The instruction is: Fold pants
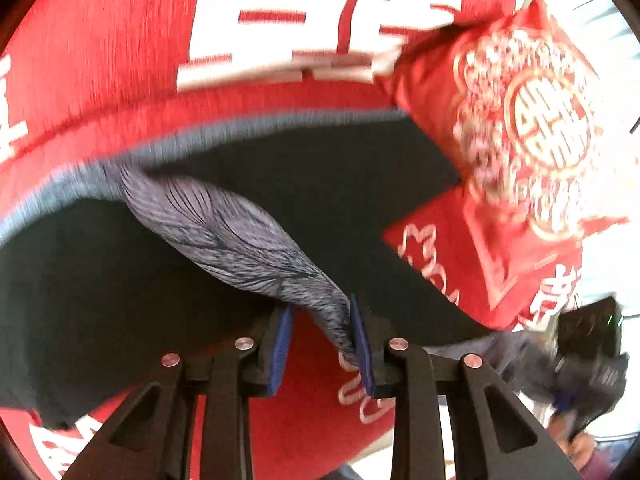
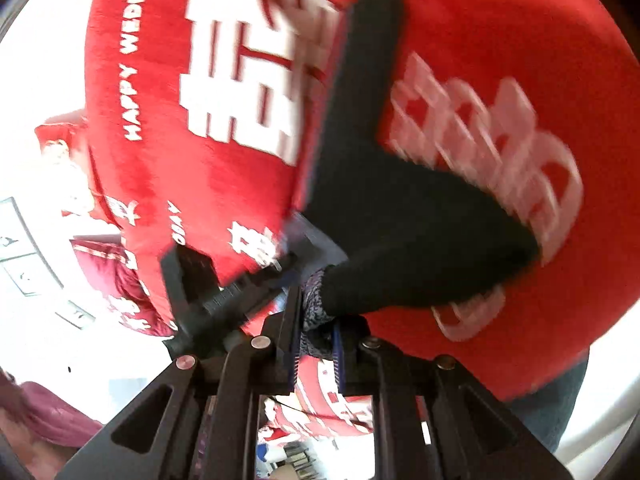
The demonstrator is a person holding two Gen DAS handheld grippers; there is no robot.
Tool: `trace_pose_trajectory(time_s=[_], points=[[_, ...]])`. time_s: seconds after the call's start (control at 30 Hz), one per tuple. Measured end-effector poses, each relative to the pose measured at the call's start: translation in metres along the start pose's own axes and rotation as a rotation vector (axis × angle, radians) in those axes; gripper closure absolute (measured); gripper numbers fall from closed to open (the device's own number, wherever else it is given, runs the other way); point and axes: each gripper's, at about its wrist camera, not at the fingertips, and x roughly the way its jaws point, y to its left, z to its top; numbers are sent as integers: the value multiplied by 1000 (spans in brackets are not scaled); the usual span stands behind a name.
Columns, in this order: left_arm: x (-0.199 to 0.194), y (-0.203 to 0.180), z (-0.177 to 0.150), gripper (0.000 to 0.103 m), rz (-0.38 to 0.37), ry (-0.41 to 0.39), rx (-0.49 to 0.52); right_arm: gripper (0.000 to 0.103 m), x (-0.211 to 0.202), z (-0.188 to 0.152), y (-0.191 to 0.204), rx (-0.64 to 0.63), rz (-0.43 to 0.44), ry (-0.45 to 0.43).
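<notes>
Step judged: fold in progress, one edge of the pants (image 1: 224, 236) picked up at two points for carrying over.

Left gripper (image 1: 322, 344): fabric is drawn into a twisted grey rope running down from upper left and lies against the right pad; a gap shows at the left pad, so a full two-sided pinch is not confirmed by the view. Jaws taken as at their tightest, so a grip on the pants is the likely reading.

Right gripper (image 2: 316, 344): pads are pressed on a bunched grey-patterned hem; the dark leg runs up and right from the tips. The other gripper is seen just beside it, on the left.

Pants: dark body is spread on the red bedspread (image 1: 100, 60) with white characters, well ahead of the left gripper; a grey waistband-like edge lies along the far side. A red pillow (image 1: 528, 120) sits at upper right, overlapping or just beside the far corner of the fabric; which is unclear through blur.

Next move, as judged: both held points to be carried together toward the far edge, kept level so the fold line stays straight; the twist in the left strand should be let out before laying down. Slip at the left pad is the risk.
</notes>
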Motion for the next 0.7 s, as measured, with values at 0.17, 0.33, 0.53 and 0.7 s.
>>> trace_pose_trajectory(time_s=[0.17,0.33,0.53,0.7], points=[[-26,1,31,24,132,-119,30,89,16,87,47,-101,-48,-14],[-37,38,40,24,278,-151,-27,85,53,158,77,-242,-231,21],[0,103,25,24,498,-57,-147,18,111,191,114,-574,-590,26],[25,128,7,22,515,-15,-228,18,109,157,104,-604,-641,77]])
